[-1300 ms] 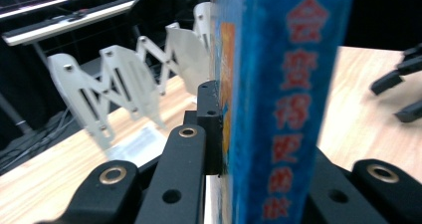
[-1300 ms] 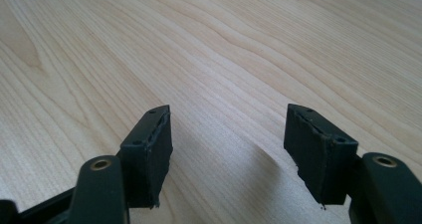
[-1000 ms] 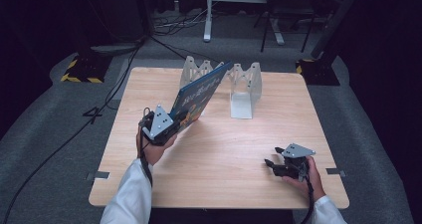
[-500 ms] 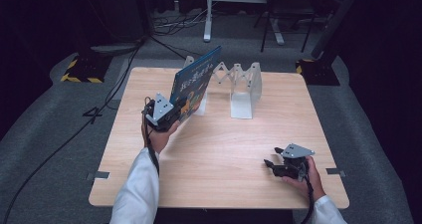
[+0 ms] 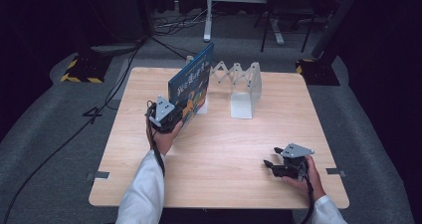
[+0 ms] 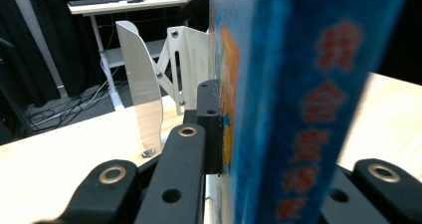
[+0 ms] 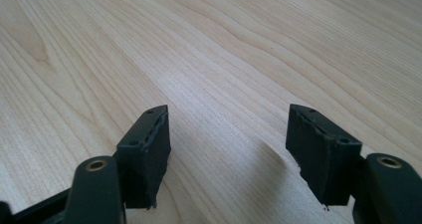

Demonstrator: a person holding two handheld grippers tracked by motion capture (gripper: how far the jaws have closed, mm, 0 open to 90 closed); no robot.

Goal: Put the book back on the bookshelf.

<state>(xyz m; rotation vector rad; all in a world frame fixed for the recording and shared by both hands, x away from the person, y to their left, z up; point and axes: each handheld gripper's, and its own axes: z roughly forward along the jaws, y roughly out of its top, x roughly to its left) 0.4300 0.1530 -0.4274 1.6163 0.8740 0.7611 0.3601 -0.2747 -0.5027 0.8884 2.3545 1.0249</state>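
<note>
My left claw (image 5: 171, 115) stays pressed tight on the lower corner of the thin blue hardcover picture book (image 5: 191, 87), which I hold upright on its edge. Compared with a second ago, the book has travelled away from me and a little lower, and it is less tilted: it now stands at the left end of the white accordion-style metal book rack (image 5: 239, 87) at the far side of the pale wooden surface (image 5: 219, 154). In the left gripper view, the book (image 6: 278, 99) rises just beside the rack's curved white divider plates (image 6: 144, 89). My right claw (image 5: 274, 167) rests near the surface's front right corner, its jaws spread with bare wood between them, having just opened slightly further.
</note>
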